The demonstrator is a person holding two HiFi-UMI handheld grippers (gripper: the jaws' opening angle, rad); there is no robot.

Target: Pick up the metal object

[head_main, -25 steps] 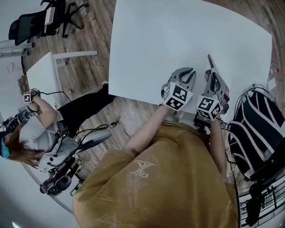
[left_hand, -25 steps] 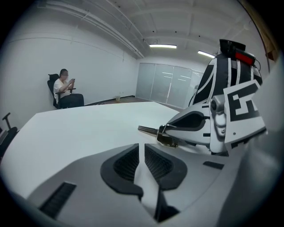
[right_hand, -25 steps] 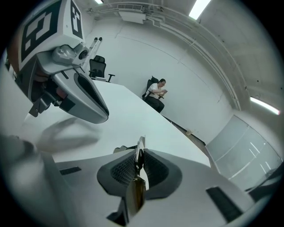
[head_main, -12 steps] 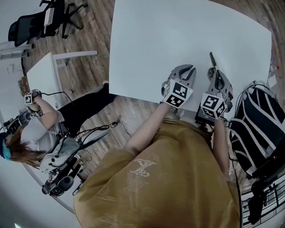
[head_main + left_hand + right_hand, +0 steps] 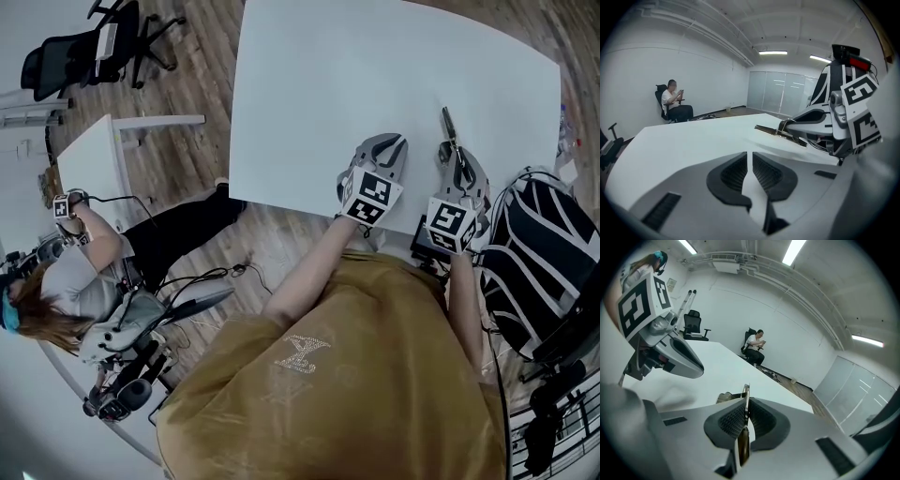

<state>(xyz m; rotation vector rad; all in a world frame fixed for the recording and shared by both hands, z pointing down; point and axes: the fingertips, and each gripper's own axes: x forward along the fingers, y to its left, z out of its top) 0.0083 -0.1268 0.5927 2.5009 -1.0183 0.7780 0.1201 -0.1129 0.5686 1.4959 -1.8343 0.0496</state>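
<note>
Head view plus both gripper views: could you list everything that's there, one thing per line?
table: one, white, centre, under both grippers
metal object: one, silvery, thin, sticking out ahead of the right gripper
backpack: one, black with white stripes, right of the table
office chair: one, black, upper left
small table: one, white, left
seated person: one, by the far wall
second person: one, grey top, lower left
left gripper: grey, fingers together, empty
right gripper: grey, fingers shut on the metal object

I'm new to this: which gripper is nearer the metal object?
Right. The right gripper clamps the metal object between its jaws; the left gripper sits alongside, apart from it.
</note>
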